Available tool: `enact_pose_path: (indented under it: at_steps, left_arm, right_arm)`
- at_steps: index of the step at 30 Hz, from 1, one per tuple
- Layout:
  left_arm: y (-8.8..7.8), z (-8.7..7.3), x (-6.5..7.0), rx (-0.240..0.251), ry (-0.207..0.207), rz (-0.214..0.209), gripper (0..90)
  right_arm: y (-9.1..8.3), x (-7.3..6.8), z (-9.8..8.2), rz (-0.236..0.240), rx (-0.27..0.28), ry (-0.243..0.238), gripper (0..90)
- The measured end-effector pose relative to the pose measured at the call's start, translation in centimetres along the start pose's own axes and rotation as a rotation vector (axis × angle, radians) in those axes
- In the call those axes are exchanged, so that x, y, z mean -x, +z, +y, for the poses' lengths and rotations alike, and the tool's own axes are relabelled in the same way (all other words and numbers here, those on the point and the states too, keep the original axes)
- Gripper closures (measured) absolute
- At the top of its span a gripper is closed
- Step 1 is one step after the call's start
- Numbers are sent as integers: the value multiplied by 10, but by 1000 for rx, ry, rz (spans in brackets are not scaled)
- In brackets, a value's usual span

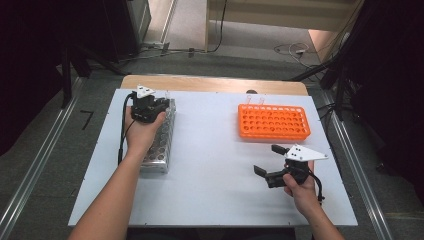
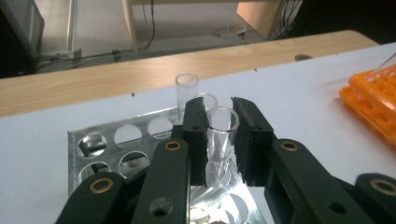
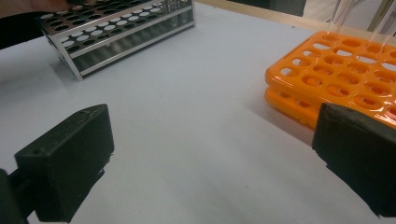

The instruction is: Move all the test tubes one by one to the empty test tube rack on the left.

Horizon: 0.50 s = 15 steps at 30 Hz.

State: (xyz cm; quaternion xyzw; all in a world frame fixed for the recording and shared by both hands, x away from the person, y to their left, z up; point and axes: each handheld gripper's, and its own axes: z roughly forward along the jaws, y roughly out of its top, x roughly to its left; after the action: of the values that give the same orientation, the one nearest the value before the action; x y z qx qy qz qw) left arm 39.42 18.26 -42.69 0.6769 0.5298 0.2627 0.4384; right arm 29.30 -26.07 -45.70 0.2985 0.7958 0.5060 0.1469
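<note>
My left gripper (image 2: 219, 135) has its jaws on either side of a clear tube (image 2: 220, 140) standing in the metal rack (image 2: 116, 144); two more tubes (image 2: 187, 93) stand just beyond.

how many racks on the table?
2. The metal rack sits at the table's left, under the left gripper, whose jaws flank a glass tube standing in it. The orange rack sits far right.
</note>
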Motion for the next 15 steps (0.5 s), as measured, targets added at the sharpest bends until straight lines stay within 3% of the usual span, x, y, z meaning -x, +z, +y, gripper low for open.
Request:
enact_pose_path:
  at_steps: [11,15]
  left_arm:
    - [7,0,0,-73,11,1,749]
    - [7,1,2,-81,25,-2,706]
  right_arm:
    - [0,2,-1,-9,-4,4,0]
    - [0,2,-1,-11,-7,8,0]
